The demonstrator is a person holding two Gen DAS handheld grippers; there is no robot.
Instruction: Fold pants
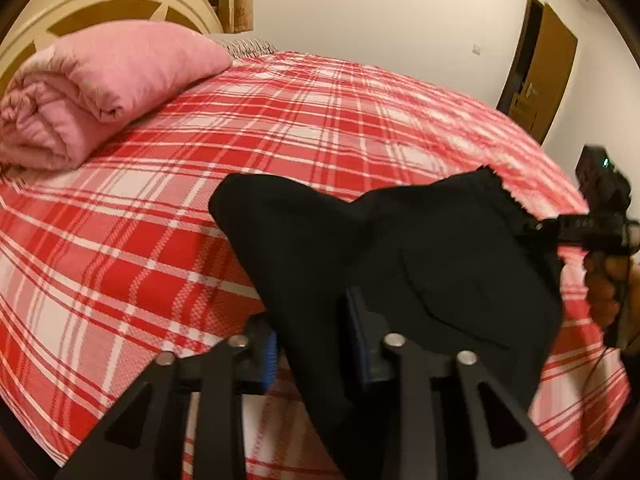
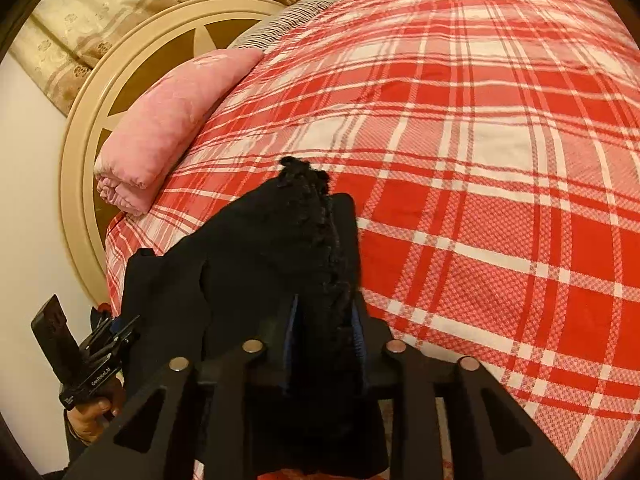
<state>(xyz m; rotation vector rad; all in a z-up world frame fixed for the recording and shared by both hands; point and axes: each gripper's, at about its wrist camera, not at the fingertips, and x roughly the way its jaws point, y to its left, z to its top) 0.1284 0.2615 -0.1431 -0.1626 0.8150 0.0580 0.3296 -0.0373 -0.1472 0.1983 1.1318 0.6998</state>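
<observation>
The black pants point(image 1: 420, 264) hang above the bed point(image 1: 160, 264), stretched between both grippers and clear of the red plaid bedspread point(image 2: 500, 160). Left gripper point(image 1: 316, 336): fingers pinch a fold of the fabric. Right gripper point(image 2: 326, 344): fingers pinch the bunched waistband edge. A rolled pink blanket point(image 1: 92, 92) lies near the cream headboard point(image 2: 80, 140), well apart from the pants.

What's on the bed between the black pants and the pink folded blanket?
Nothing but bare plaid bedspread between the pants and the pink blanket; both views show it.
</observation>
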